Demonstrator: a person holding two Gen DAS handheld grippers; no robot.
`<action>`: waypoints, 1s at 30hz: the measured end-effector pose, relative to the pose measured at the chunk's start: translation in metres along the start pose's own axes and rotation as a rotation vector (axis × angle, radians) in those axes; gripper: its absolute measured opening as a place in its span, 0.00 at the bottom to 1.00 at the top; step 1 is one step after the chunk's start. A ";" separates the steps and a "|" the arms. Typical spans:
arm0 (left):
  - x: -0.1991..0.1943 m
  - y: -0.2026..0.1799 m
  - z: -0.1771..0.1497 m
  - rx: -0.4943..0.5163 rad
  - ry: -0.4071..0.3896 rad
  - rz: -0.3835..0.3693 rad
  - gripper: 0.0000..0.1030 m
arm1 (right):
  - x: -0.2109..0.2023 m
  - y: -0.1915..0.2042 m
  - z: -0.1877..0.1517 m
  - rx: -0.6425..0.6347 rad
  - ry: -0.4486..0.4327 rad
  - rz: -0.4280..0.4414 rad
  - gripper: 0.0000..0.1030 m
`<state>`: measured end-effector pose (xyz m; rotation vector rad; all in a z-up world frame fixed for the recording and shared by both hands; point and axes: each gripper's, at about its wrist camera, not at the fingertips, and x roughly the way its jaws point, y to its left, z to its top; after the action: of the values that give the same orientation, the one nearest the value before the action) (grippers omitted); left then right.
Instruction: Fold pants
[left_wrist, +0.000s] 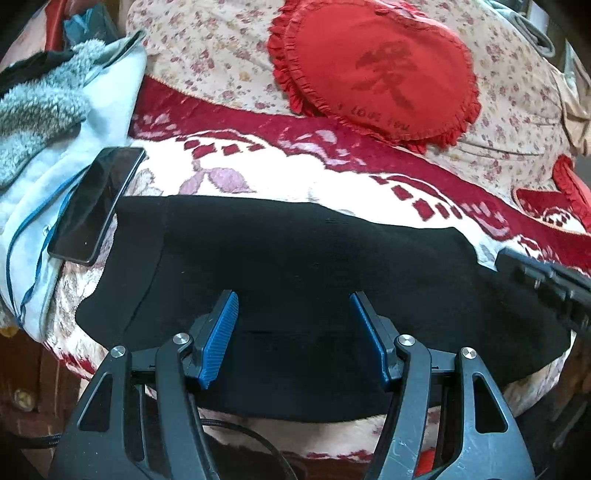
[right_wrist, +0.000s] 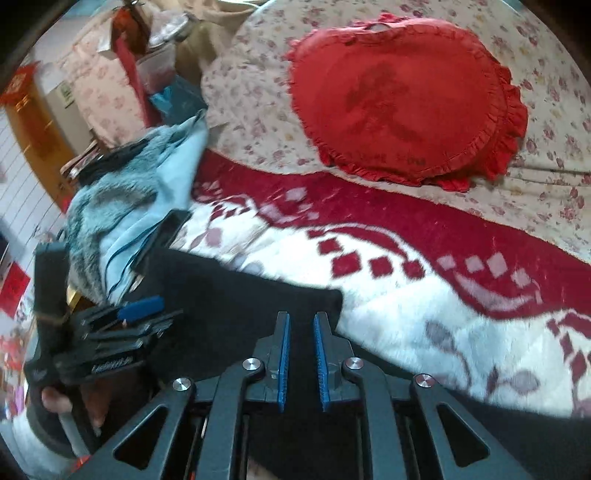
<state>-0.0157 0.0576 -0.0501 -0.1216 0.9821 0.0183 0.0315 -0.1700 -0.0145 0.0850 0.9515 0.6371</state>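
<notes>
The pants (left_wrist: 295, 280) are lying crosswise beneath the wide-open, empty left gripper (left_wrist: 291, 332); the right gripper (right_wrist: 301, 354), fingers nearly closed, is seemingly pinching their far end.

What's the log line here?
pants: black, flat on blanket | left gripper: open over pants | right gripper: nearly closed, grip unclear

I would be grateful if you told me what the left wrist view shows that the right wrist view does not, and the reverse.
Only the left wrist view shows the glossy black phone's screen face-on, at the black pants' left end, and a second red frilled cushion.

Only the right wrist view shows the person's hand holding the left tool, an orange wooden door and cluttered shelves.

Both show the pants, the red heart-shaped cushion, the red-and-white plush blanket and the grey fur-lined garment.
</notes>
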 end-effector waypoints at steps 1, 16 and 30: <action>-0.002 -0.003 -0.001 0.008 -0.004 -0.003 0.60 | -0.002 0.004 -0.006 -0.011 0.009 0.001 0.13; 0.006 -0.032 -0.026 0.067 0.037 0.018 0.61 | -0.001 -0.013 -0.065 -0.034 0.080 -0.111 0.25; 0.005 -0.140 -0.021 0.270 0.084 -0.168 0.61 | -0.105 -0.103 -0.122 0.214 -0.026 -0.211 0.30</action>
<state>-0.0202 -0.0843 -0.0521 0.0443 1.0461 -0.2745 -0.0586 -0.3357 -0.0446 0.1800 0.9862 0.3377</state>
